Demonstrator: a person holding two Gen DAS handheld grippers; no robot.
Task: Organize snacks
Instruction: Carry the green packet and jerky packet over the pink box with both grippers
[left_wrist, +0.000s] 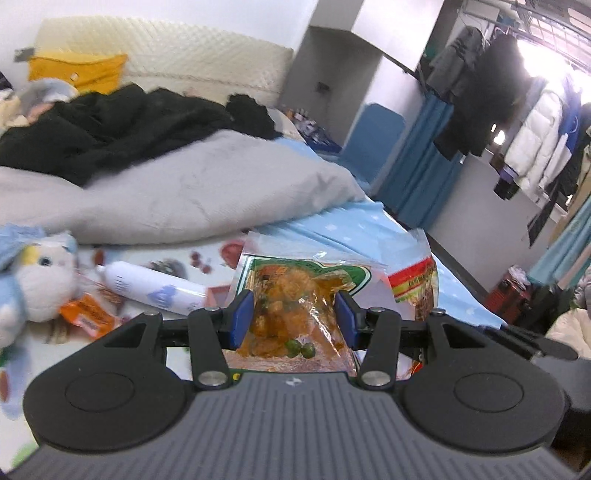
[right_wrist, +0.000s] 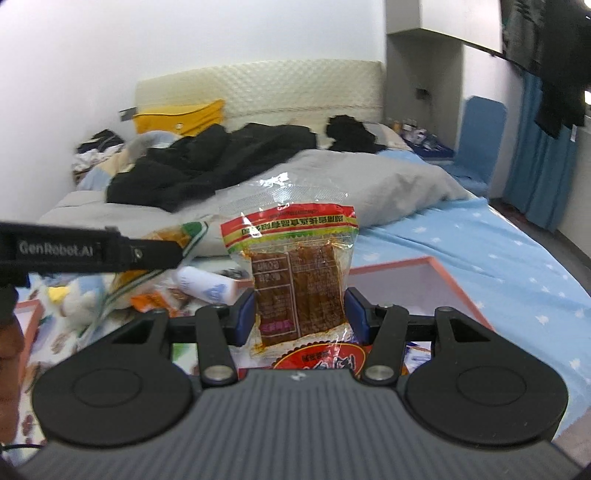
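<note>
My left gripper (left_wrist: 294, 314) is shut on a clear snack bag of orange crisps and green peas (left_wrist: 291, 306), held above the bed. My right gripper (right_wrist: 300, 310) is shut on a clear bag of brown spicy strips with a red and yellow band (right_wrist: 295, 273), held upright. That bag also shows in the left wrist view (left_wrist: 417, 280), just right of the pea bag. The pea bag and left gripper body (right_wrist: 92, 251) show at the left of the right wrist view. A small orange packet (left_wrist: 86, 314) lies on the bed.
A pink-rimmed box (right_wrist: 436, 263) lies on the blue starred sheet (right_wrist: 498, 266) to the right. A white bottle (left_wrist: 155, 288) and a plush toy (left_wrist: 33, 280) lie left. A grey duvet (left_wrist: 207, 192) and black clothes (left_wrist: 110, 125) cover the bed behind.
</note>
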